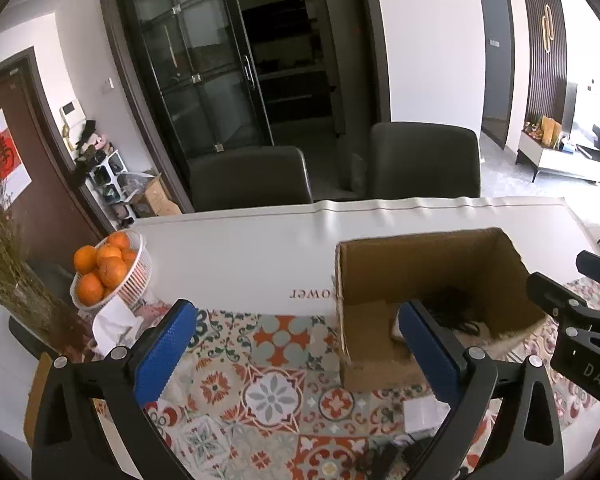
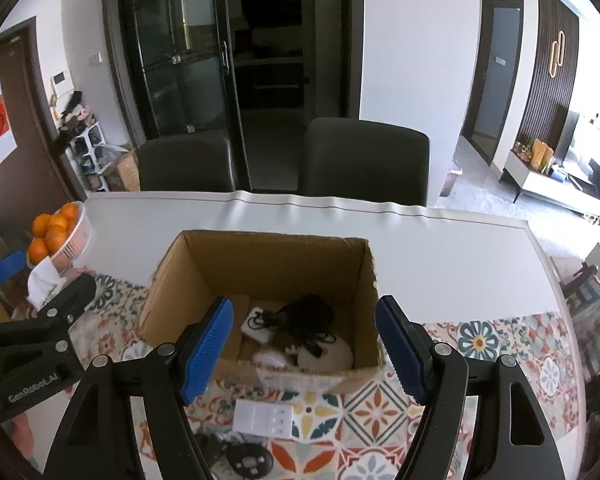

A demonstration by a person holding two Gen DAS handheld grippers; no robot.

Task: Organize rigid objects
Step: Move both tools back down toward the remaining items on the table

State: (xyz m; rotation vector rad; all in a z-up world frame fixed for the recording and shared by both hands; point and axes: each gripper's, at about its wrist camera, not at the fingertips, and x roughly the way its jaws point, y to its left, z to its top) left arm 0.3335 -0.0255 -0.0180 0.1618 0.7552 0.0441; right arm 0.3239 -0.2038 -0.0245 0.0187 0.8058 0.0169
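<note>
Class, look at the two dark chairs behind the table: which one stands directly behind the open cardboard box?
The right-hand dark chair, the wider-looking one. It lines up behind the open cardboard box, while the left-hand dark chair sits off towards the basket of oranges.

- "GenRobot.AI" stands in pale letters on the black body of the left gripper (image 2: 0, 276), at about 8 o'clock in the right wrist view.
- "DAS" stands in pale letters on the black body of the right gripper (image 1: 598, 374), at about 4 o'clock in the left wrist view; the rest of the word is cut off by the edge.
- "ower" stands upside down in reddish-brown letters on the white table cover (image 1: 260, 248), just left of the box (image 1: 432, 264), near the middle of the left wrist view; its first letters are hidden behind the box.
</note>
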